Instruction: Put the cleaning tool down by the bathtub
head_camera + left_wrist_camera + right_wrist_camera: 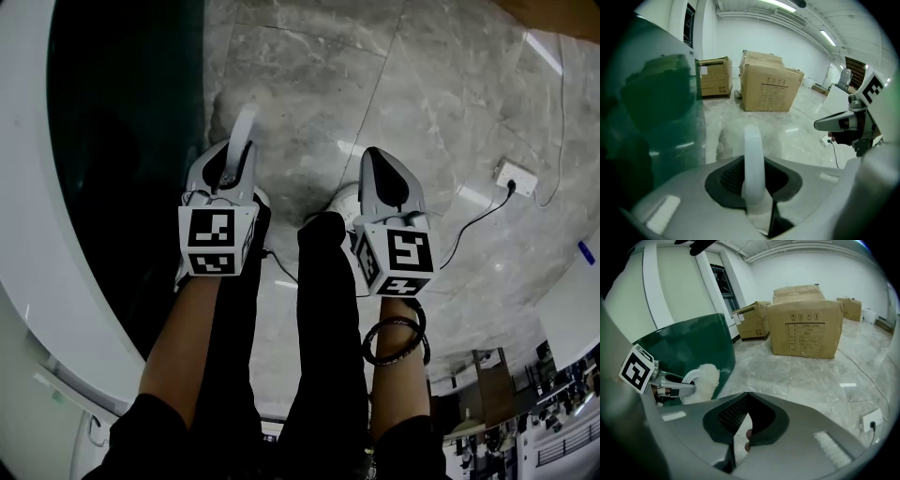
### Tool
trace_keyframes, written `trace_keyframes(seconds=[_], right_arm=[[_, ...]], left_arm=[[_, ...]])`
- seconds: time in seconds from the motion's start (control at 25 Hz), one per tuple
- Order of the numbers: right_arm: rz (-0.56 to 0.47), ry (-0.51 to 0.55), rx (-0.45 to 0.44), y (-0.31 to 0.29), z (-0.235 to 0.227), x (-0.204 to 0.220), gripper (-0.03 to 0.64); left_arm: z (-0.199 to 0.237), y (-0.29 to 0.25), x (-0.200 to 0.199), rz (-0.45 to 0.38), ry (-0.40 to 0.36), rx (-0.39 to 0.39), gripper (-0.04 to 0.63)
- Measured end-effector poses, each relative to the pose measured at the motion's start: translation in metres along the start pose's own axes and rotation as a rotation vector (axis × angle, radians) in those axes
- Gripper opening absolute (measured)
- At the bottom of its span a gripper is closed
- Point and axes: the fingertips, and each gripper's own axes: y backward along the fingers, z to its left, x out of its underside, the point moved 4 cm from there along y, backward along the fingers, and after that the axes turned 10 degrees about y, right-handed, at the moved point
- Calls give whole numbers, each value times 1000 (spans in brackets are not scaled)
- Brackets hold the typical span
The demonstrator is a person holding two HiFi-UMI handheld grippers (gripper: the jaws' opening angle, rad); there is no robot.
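The cleaning tool is a white curved handle with a fluffy white pad. My left gripper is shut on the handle; in the head view the left gripper holds the tool above the floor, right beside the bathtub. The bathtub is dark green with a white rim and fills the left side. My right gripper hangs further right over the marble floor. Its jaws meet at the tips with nothing between them.
Large cardboard boxes stand on the floor ahead, with a smaller box by the wall. A white power strip with a black cable lies at right. The person's black-clad legs stand between the grippers.
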Motion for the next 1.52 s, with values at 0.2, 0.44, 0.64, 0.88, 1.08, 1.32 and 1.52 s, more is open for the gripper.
trace_keyframes(seconds=[0.2,0.44,0.64,0.88,1.08,1.32,1.52], right_arm=[[16,4,-11,-13,1,22,14],[46,4,-27,-37,2,46,14],[67,-29,-27,-56,-1,68,14],[77,-29,-43,-76,1,82,14],[85,-32,-47,-92,-4,95,14],[87,-46,-41,-110,-9,112,14],[96,-45,-39,-125,-13,125,14]], left_arm=[[3,-15,17,6,24,-5,84],[18,-42,45,35,29,-22,84],[28,-61,60,47,45,-26,86],[36,-80,75,57,45,-20,85],[35,-99,87,61,47,-14,86],[40,-123,105,67,49,-9,85],[50,-140,117,68,55,-15,85]])
